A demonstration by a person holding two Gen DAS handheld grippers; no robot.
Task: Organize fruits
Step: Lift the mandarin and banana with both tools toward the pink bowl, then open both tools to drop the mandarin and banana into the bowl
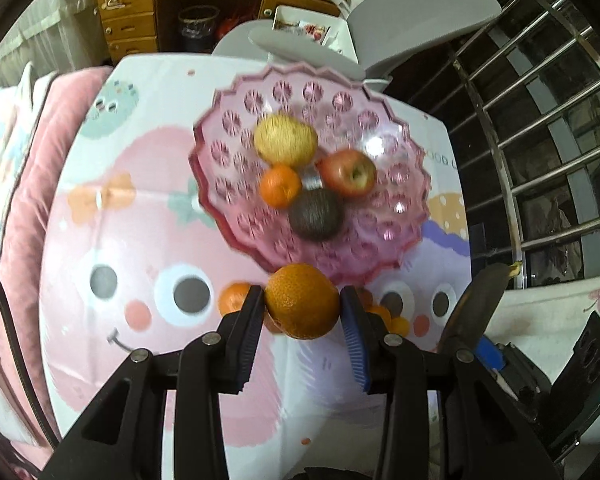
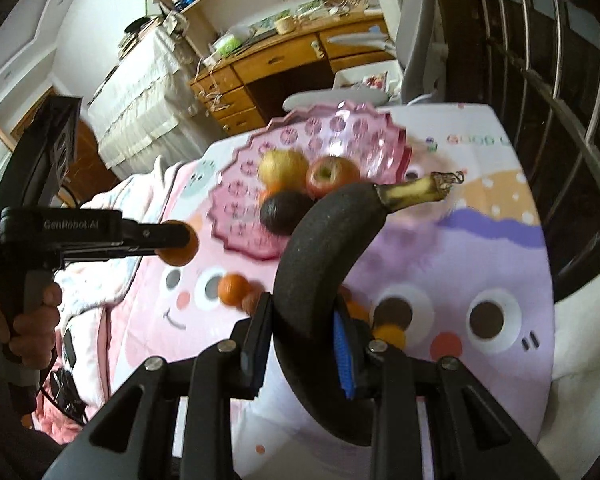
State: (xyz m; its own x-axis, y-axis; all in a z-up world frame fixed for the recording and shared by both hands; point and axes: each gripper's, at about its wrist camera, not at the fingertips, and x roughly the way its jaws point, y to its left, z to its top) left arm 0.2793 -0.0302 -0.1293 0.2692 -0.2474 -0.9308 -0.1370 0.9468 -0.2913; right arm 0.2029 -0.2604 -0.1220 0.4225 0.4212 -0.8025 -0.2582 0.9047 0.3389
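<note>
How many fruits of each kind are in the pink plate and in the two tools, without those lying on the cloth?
Yellow round fruit: 1
Red apple: 1
Avocado: 1
Oranges: 2 (small orange in the pink plate, larger orange in the left tool)
Banana: 1 (in the right tool)
Total: 6

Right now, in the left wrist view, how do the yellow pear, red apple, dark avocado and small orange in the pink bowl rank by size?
Largest to smallest, as they look:
1. Yellow pear
2. Red apple and dark avocado, too alike to separate
3. Small orange
All sit together in the pink bowl, so nearness hardly skews this.
</note>
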